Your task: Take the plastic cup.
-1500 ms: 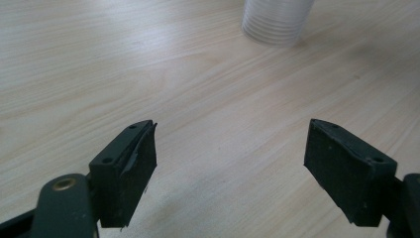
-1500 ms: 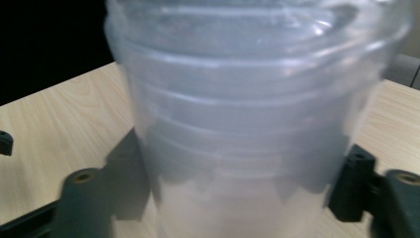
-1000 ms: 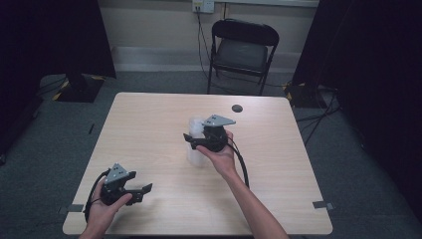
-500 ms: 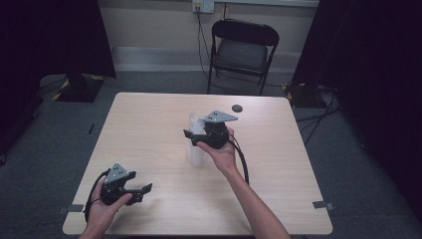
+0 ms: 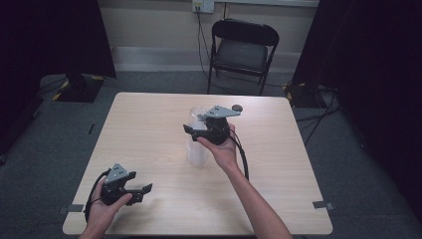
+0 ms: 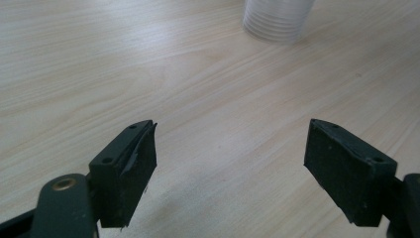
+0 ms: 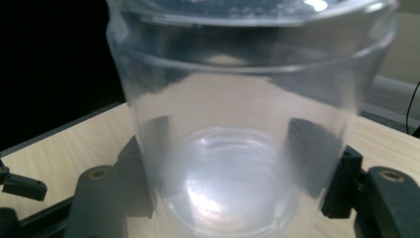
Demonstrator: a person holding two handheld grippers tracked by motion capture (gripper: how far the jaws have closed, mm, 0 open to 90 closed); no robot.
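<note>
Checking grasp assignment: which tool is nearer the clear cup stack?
Right. The right tool has its jaws on either side of the clear cup stack and has just been closing on it. The left tool sits open near the table's front-left corner, well apart from the stack.

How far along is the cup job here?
Done: the right gripper has reached the stack. Its jaws have just been closing around the top cup and look pressed on its sides. In hand: that grip. Left: probably lifting the cup off, since nothing is separated yet. The left gripper is open, apart from the stack.
</note>
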